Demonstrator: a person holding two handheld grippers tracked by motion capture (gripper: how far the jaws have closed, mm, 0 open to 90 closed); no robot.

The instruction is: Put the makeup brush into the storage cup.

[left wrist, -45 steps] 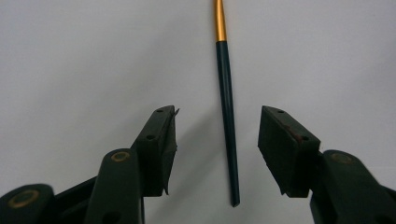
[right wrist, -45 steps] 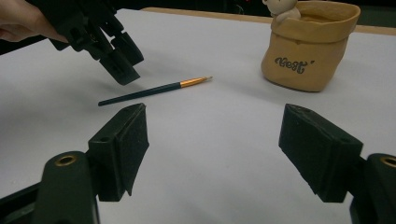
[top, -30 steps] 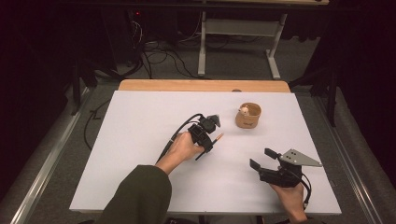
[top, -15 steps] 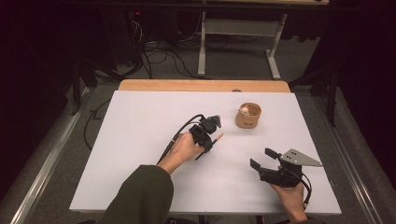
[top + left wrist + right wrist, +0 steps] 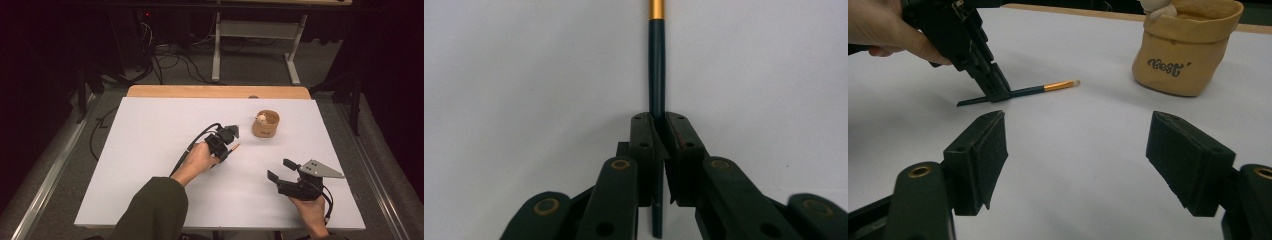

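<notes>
Black-handled, gold-banded makeup brush [image 5: 657,75] lies flat on the white table [image 5: 150,150], and your left gripper [image 5: 659,125] has just closed its jaws on the handle. Your right gripper [image 5: 1088,160] rests nearby, jaws wide apart, facing a tan fabric pouch [image 5: 1185,45].

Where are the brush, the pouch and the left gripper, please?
brush [image 5: 656,75]: left gripper view, dark handle.
pouch [image 5: 1183,60]: right gripper view, front wall.
left gripper [image 5: 994,90]: right gripper view, between its fingers' tips.
</notes>
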